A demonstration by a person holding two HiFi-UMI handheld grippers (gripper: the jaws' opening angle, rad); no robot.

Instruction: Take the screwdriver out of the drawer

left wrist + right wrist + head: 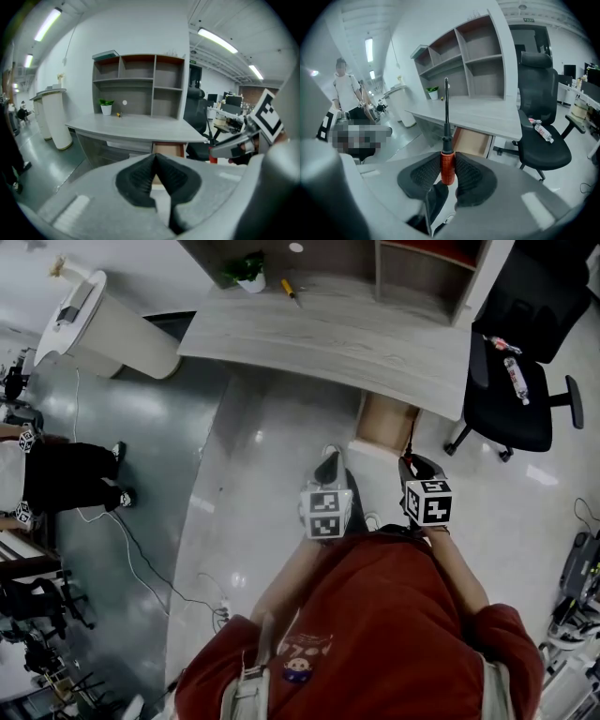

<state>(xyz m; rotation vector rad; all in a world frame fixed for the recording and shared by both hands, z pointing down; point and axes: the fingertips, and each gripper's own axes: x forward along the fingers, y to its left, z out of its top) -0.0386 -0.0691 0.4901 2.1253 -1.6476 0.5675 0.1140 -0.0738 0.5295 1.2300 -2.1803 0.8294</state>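
pale grey wood counter (356,343) and its open light-wood drawer (387,420) sit well ahead. red-handled, black-shafted screwdriver (447,169) is already out, handle clamped in the right gripper (448,159) jaws, shaft pointing straight out past them. left gripper (156,161) jaws closed together on nothing.

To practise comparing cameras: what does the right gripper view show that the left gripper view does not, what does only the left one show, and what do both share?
Only the right gripper view: the red-handled screwdriver, clamped in the right gripper with its shaft pointing up.
Only the left gripper view: the left gripper, jaws shut on nothing, and the right gripper's marker cube seen from the side.
Both: the desk, shelf unit, wooden drawer under the desk, potted plant and black chair.
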